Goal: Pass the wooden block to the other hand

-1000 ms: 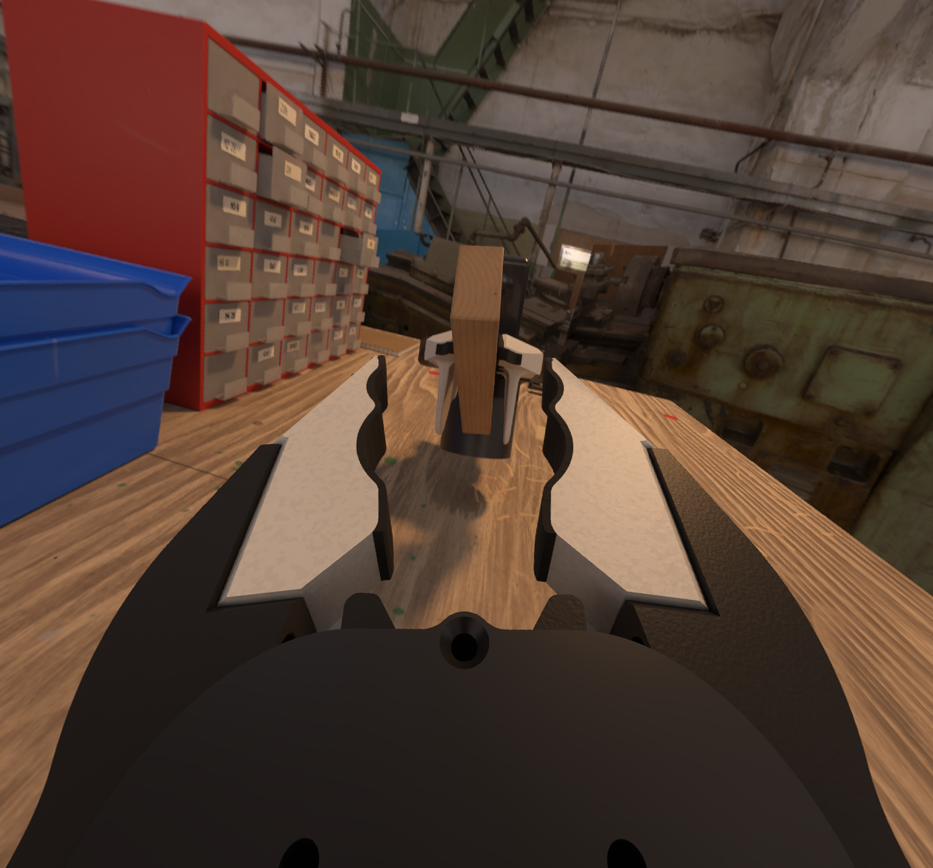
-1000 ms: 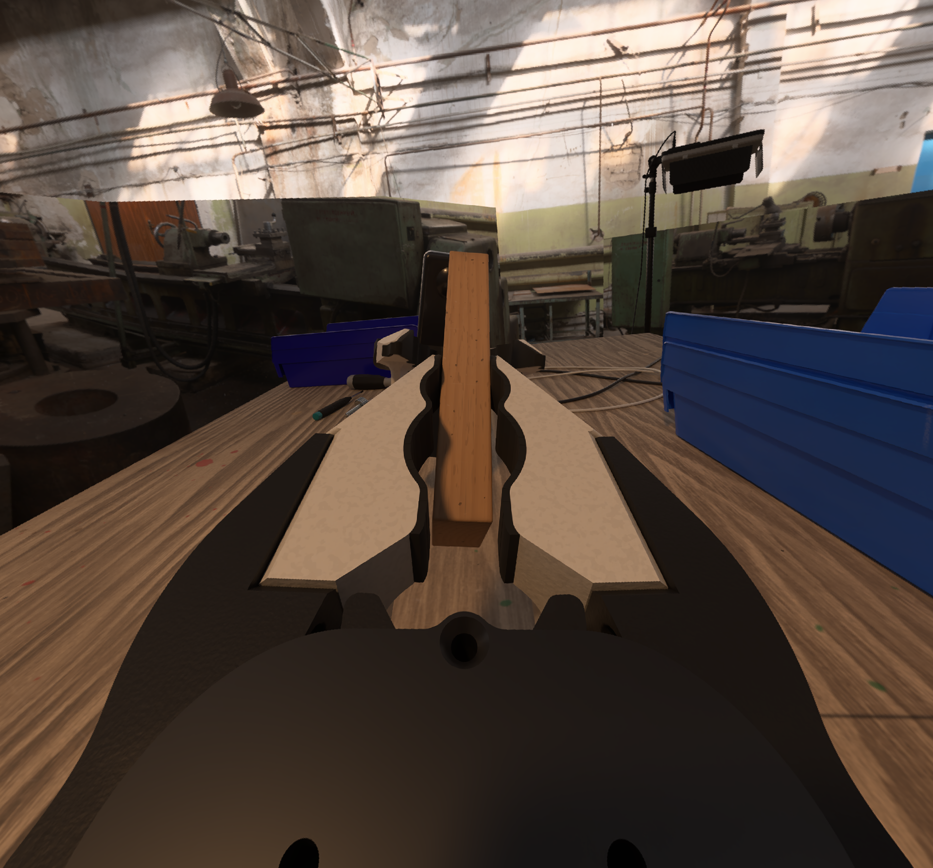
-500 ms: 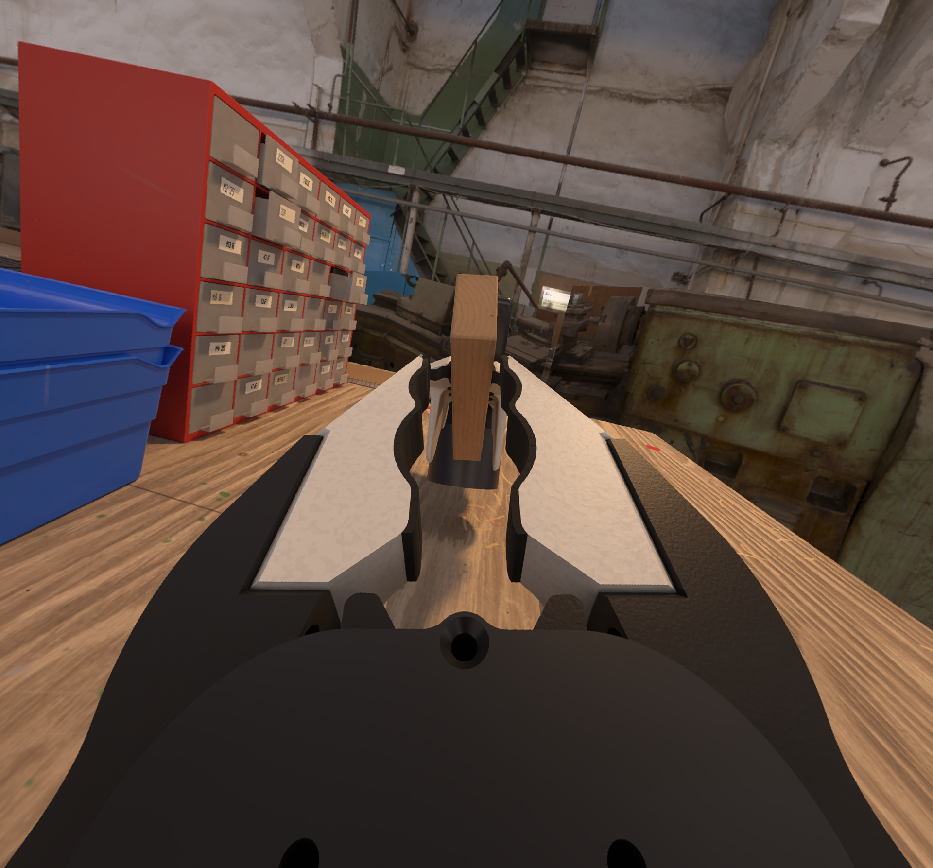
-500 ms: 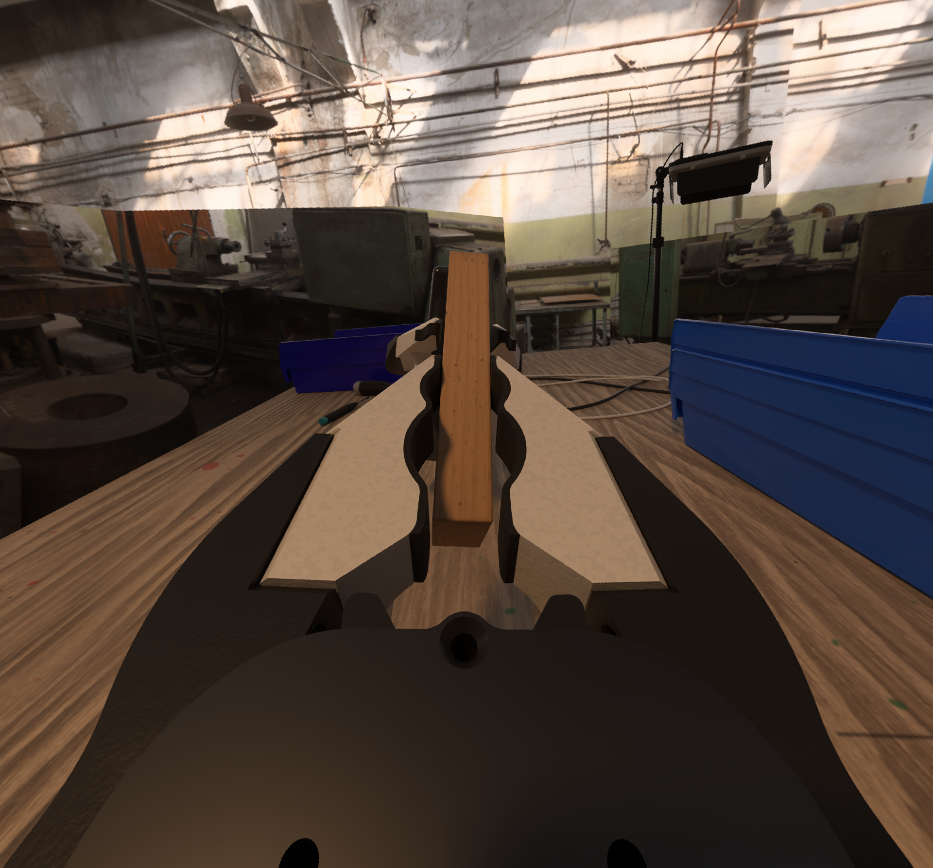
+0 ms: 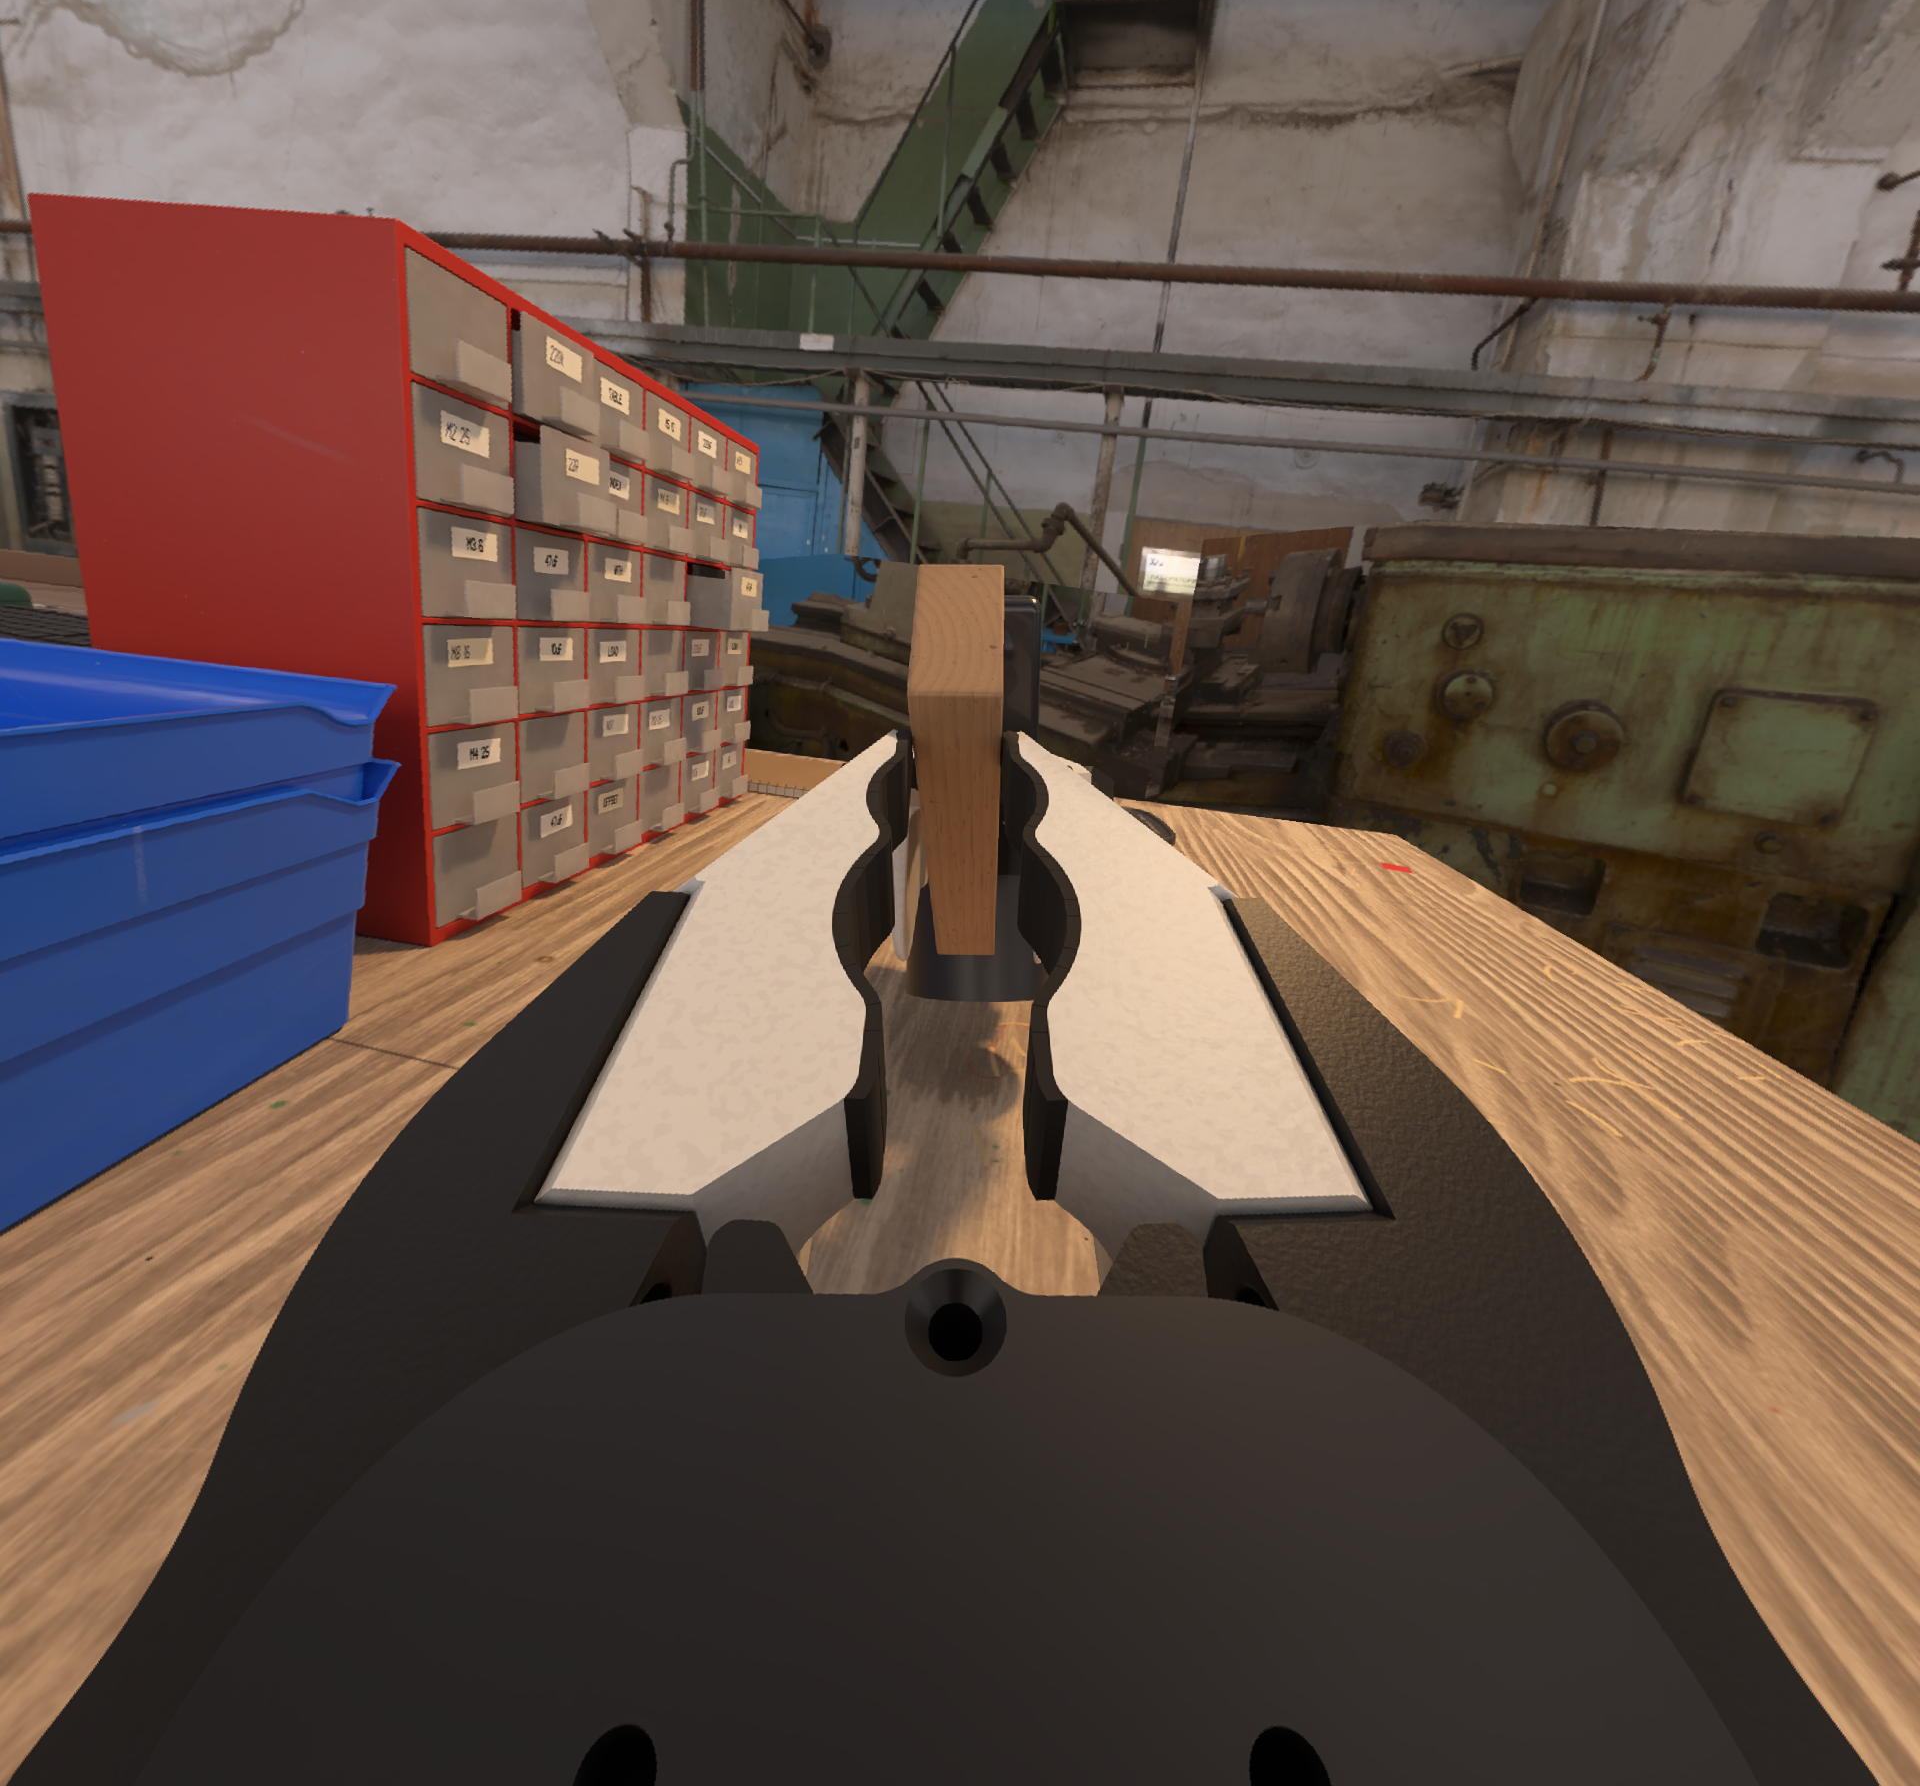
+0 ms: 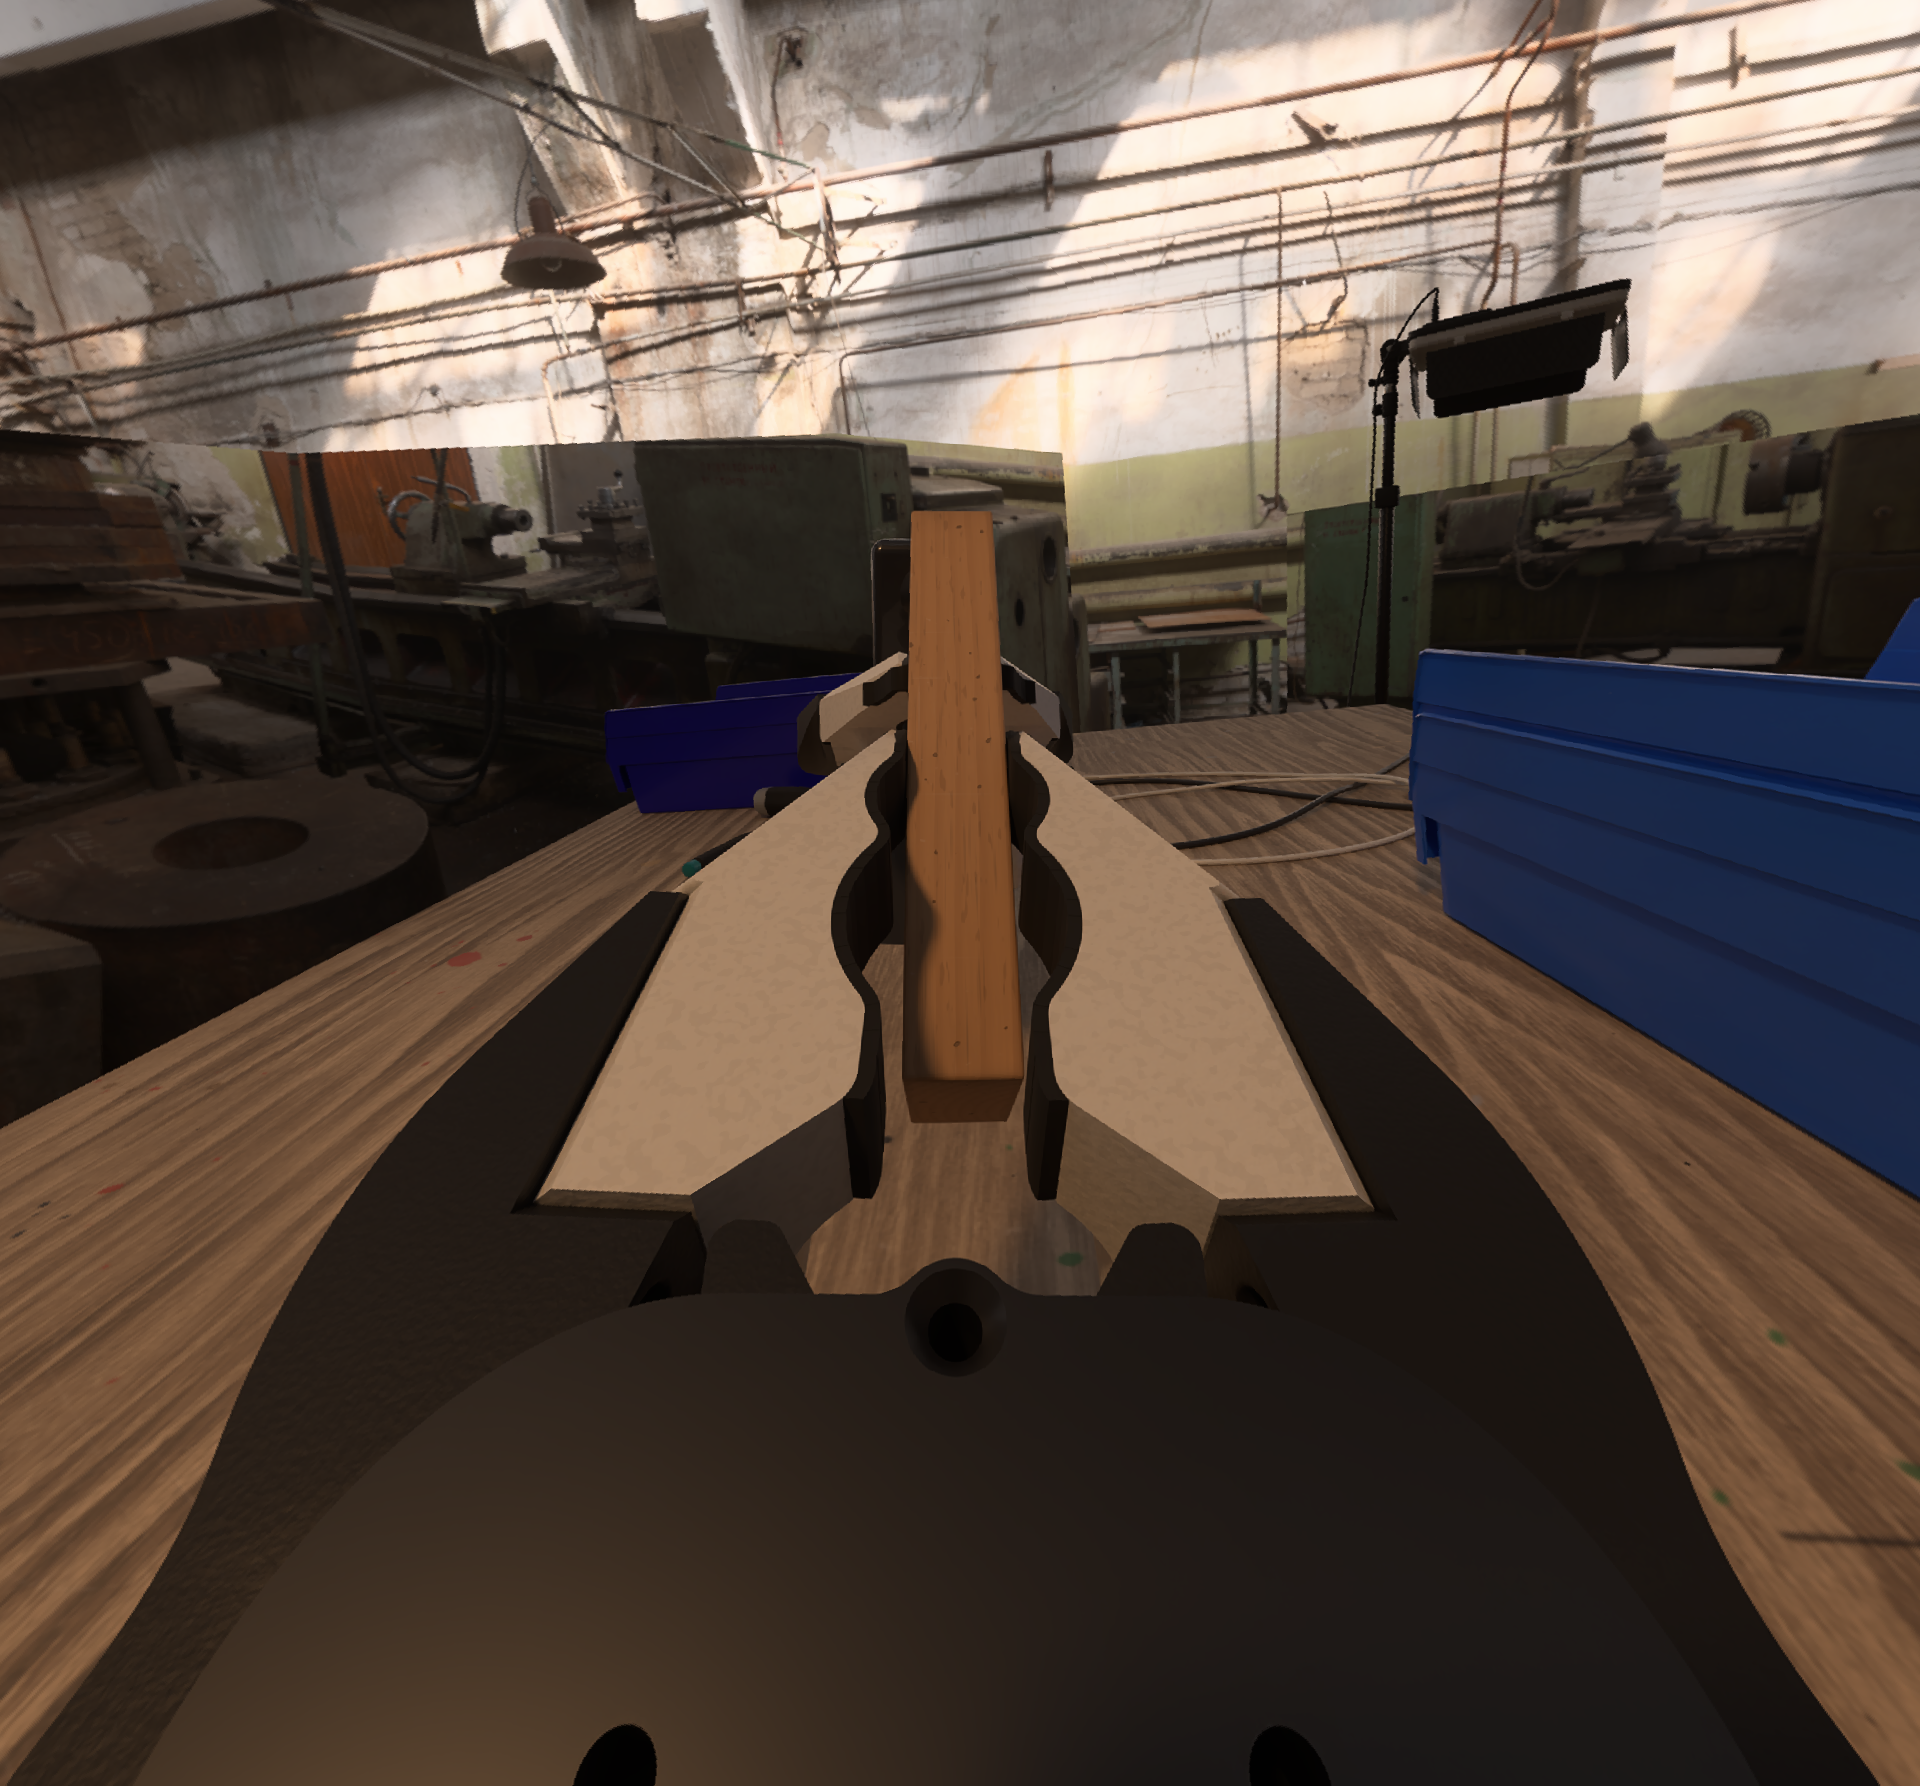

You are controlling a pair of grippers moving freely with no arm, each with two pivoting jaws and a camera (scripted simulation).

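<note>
The wooden block [image 6: 961, 905] is a long light-brown bar held above the wooden table [image 6: 260, 1061]. My right gripper [image 6: 956, 749] is shut on it, with the near end reaching back between the fingers. In the left wrist view my left gripper [image 5: 956, 749] has its fingertips [image 5: 883, 801] pressed against both sides of the block's other end [image 5: 961, 832]. The right gripper's dark body [image 5: 971, 978] shows just behind and below the block. In the right wrist view the left gripper's fingertips [image 6: 842, 718] flank the block's far end. Both grippers hold the block.
Two stacked blue bins [image 5: 177, 853] and a red drawer cabinet [image 5: 260, 541] stand to the left gripper's left. The same blue bins [image 6: 1683, 822] lie to the right gripper's right. A small dark blue bin [image 6: 707, 749] and cables [image 6: 1247, 801] lie at the table's far end.
My left gripper has moved forward over the block's end and closed its fingers from wide open onto it. My right gripper has kept its grip and barely moved.
</note>
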